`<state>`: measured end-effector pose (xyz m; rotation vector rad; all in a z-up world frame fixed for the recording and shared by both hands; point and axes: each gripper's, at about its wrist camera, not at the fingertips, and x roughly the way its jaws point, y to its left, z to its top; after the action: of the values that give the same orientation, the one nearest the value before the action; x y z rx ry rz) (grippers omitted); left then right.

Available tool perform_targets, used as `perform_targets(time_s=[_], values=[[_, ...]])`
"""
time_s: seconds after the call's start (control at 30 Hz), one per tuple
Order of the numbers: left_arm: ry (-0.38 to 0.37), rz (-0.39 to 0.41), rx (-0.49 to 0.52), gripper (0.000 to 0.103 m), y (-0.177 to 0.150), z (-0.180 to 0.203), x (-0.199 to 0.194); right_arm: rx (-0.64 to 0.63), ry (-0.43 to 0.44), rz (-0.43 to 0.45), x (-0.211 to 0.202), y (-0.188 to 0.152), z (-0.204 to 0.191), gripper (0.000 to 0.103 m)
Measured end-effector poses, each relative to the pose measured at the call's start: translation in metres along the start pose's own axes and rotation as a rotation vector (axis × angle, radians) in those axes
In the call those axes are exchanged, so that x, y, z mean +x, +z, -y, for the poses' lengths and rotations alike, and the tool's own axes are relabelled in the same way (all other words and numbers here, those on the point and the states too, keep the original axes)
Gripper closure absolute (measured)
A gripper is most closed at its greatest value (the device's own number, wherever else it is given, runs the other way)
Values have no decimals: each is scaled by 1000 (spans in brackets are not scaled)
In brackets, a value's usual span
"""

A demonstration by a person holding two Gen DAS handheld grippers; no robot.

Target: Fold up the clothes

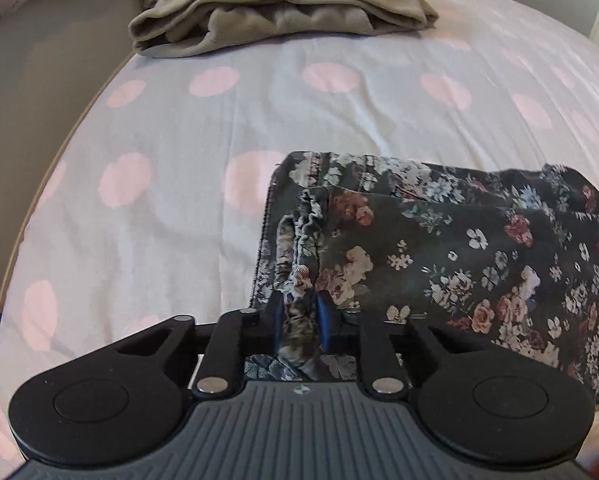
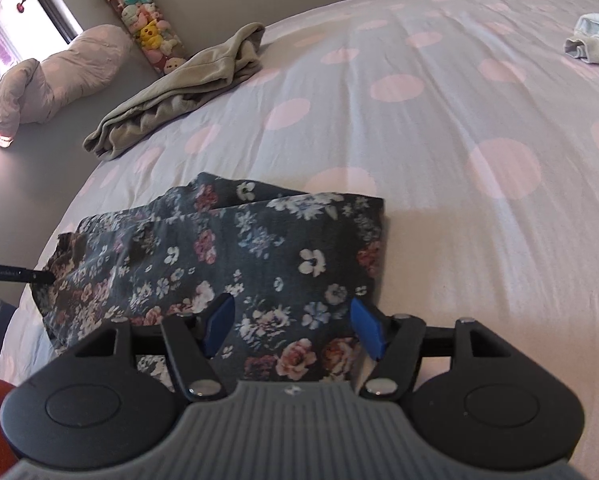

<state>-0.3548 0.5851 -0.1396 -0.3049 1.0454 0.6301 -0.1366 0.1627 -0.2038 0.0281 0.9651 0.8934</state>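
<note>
Item: floral garment (image 1: 439, 264), dark with a flower print, partly folded on the dotted bedsheet (image 1: 171, 208), lying directly under and ahead of both my tools. Left gripper (image 1: 301, 312): jaws nearly closed, pinching a bunched fold at the gathered edge. Right gripper (image 2: 293, 320): jaws spread wide, holding nothing, hovering over the garment's near edge; contact I cannot tell. Beyond, well ahead: folded beige garment (image 1: 283, 12); far ahead to my right tool's right, a pale garment (image 2: 597, 42). Step in hand, as I judge it: securing both ends before the next fold. Best practice: close my right on a single edge, level with my left, then lift evenly to avoid twisting.
</note>
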Motion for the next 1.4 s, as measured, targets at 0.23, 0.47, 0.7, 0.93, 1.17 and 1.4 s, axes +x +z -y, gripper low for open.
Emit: perform_targets(time_s=[0.23, 0.47, 0.7, 0.93, 1.17, 1.4], values=[[29, 63, 33, 49, -5, 1, -20, 134, 6, -40, 3, 4, 27, 35], [35, 25, -15, 42, -22, -15, -1, 158, 28, -74, 10, -3, 32, 36], [-2, -39, -74, 25, -28, -26, 15, 176, 113, -122, 25, -11, 28, 50], [-92, -49, -144, 25, -40, -37, 24, 334, 175, -123, 35, -9, 46, 76], [-123, -27, -168, 29, -46, -37, 23, 412, 254, -101, 16, 19, 43, 94], [-153, -29, -171, 44, -48, -18, 19, 227, 233, -61, -15, 71, 15, 95]])
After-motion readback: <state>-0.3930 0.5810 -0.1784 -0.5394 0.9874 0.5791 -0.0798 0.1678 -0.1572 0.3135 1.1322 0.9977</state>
